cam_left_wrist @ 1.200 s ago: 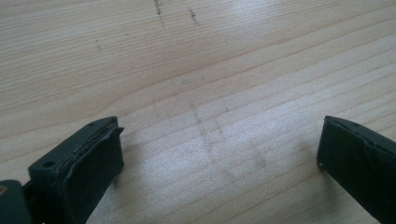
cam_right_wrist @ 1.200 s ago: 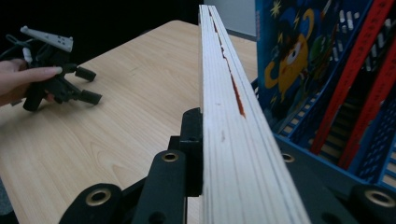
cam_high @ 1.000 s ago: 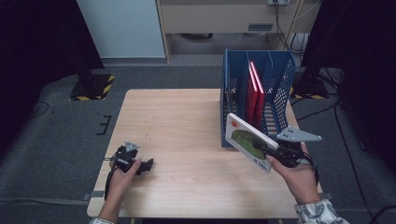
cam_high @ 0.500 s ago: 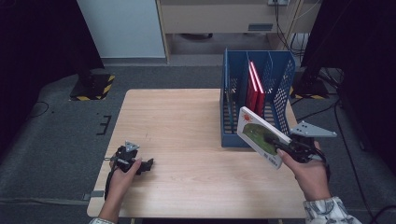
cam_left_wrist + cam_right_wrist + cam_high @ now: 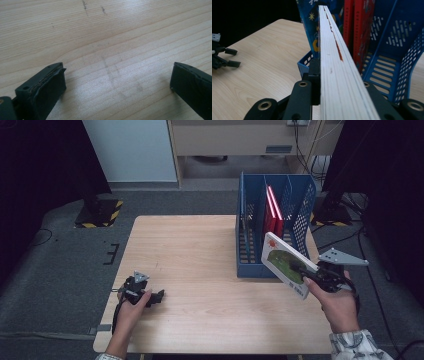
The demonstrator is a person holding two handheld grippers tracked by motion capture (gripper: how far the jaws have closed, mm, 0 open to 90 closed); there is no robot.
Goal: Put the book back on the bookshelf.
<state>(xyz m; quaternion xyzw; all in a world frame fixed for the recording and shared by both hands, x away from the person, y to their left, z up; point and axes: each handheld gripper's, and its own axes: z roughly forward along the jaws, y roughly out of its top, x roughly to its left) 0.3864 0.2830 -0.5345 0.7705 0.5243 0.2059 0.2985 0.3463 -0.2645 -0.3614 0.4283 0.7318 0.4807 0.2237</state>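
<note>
High view, lower edge: the person's left hand rested on the tabletop (image 5: pixel 200 245) at the lower left, with the left claw (image 5: pixel 156 297) lying on the wood, its jaws pointing toward the frame's right. Left gripper view showed those jaws standing wide apart over bare wood grain, nothing between them.

At the lower right of the high view, the right hand held the right claw (image 5: pixel 300 269) off the tabletop's right edge. Its jaws were clamped on a picture book (image 5: pixel 285 265) with a white cover and a green illustration; the book was tilted, its far corner raised toward the upper left and overlapping the front of the blue file rack (image 5: pixel 300 200). Right gripper view looked along the book's page edge (image 5: pixel 334 57), pinched between the two black jaws, with the rack just beyond it.

Farther back, right of centre in the high view, the rack stood upright on the tabletop with red books (image 5: pixel 272 212) standing in a middle compartment. A blue-covered book (image 5: pixel 309 30) showed left of them in the right gripper view.
</note>
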